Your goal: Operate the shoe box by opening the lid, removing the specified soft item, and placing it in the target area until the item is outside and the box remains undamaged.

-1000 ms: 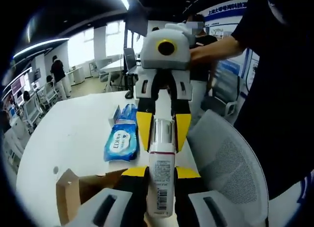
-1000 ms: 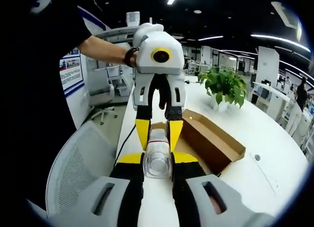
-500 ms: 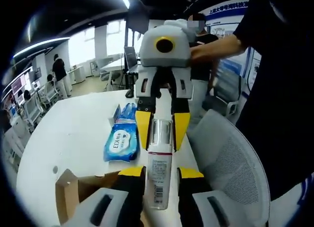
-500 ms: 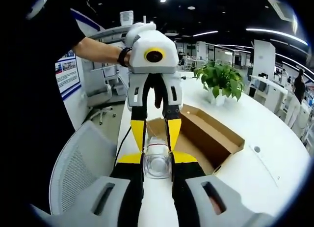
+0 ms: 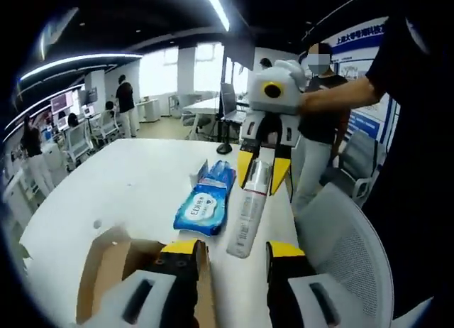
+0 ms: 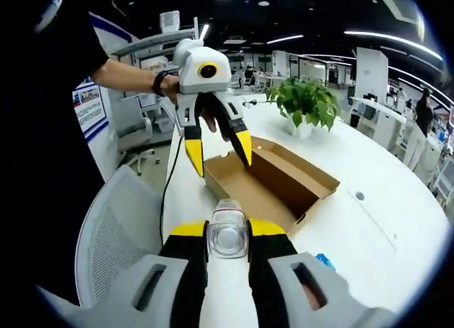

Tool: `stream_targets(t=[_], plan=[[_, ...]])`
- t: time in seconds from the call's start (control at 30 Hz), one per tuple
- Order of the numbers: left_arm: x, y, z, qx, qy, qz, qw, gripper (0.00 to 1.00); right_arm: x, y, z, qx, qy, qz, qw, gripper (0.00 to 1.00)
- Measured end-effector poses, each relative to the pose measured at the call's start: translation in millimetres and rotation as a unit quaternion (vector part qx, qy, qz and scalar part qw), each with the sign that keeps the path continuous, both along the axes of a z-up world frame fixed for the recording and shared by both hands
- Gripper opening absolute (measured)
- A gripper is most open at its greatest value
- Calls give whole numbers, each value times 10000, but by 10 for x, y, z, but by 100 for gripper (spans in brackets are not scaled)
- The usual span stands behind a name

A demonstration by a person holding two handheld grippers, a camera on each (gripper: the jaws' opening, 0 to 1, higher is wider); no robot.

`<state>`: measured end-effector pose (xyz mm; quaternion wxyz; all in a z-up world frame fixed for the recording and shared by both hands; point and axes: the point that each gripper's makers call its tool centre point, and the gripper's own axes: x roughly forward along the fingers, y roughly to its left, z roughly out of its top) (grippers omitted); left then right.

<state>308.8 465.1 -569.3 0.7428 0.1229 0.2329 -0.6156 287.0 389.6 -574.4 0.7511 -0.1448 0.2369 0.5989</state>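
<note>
Bottle held by the right gripper alone, above the bench edge near the open shoe box.

Nearest in the right gripper view, the right gripper has its jaws closed on a clear plastic bottle; it looks light, stiff and smooth, so likely slippery, best gripped mid-body. Beyond it the left gripper hangs with jaws spread wide and empty, over the cardboard shoe box on the white bench. In the left gripper view, a blue wet-wipes pack, soft and squashy, lies on the bench past the box.
</note>
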Motion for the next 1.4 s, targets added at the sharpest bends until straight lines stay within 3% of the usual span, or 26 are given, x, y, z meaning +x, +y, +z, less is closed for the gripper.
stream_targets(t=[0.3,0.6,0.77,1.03,1.3,1.4], plan=[[-15,241,-258,-113,205,948,9952,47,63,-457,-149,-356,133,-333,9987,18],[-278,324,-527,-63,546,1199,9913,45,153,-776,-247,-808,176,-343,9960,18],[-344,366,-552,-111,619,1367,9886,45,266,-919,-261,-1019,162,-282,9943,18],[-407,479,-539,-178,635,1702,9832,44,745,-1304,-295,-1797,8,-117,9836,18],[-517,646,-529,-213,632,2126,9749,43,1222,-1480,-341,-2361,-103,102,9716,18],[-550,701,-530,-236,643,2263,9716,43,1385,-1519,-404,-2650,-162,257,9638,18]])
